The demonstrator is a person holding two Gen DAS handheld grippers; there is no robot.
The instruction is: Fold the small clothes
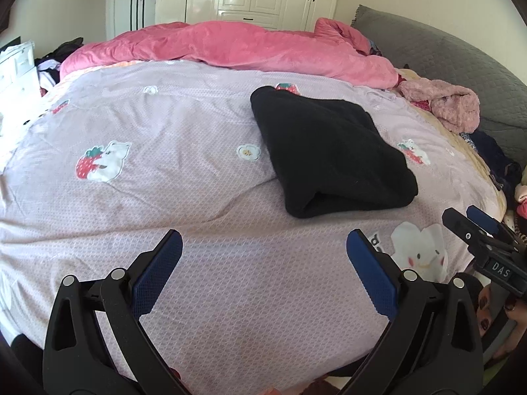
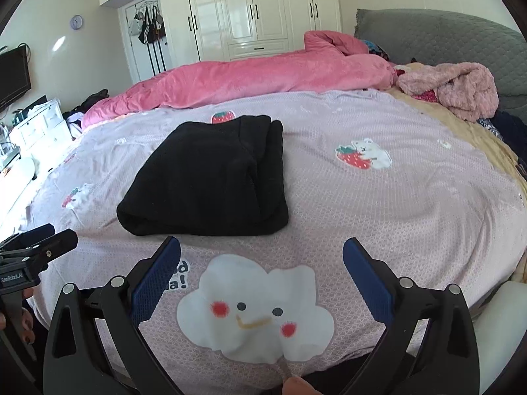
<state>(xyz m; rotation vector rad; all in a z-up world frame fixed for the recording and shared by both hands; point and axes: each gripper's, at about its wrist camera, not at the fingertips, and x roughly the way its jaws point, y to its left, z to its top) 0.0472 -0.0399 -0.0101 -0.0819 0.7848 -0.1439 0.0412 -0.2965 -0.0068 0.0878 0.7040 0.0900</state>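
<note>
One black garment (image 1: 329, 154), folded, flat on lilac bedspread (image 1: 164, 197), mid-bed. Two grippers, both clear of garment. Left gripper (image 1: 263, 250): fingers apart, nothing between, above bare bedspread. Right gripper (image 2: 262, 253): fingers apart, nothing between, just short of garment's near edge, over one cloud print (image 2: 257, 309). One pink duvet (image 1: 230, 49) beyond. One fuzzy pink garment (image 2: 454, 89) near headboard (image 2: 444, 36).

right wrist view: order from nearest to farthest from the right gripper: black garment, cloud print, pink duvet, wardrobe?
From the right gripper, which is open and empty:
1. cloud print, on the bedspread right under the fingers.
2. black garment, folded, just ahead, slightly left.
3. pink duvet, bunched along the bed's far side.
4. wardrobe, against the back wall.
</note>
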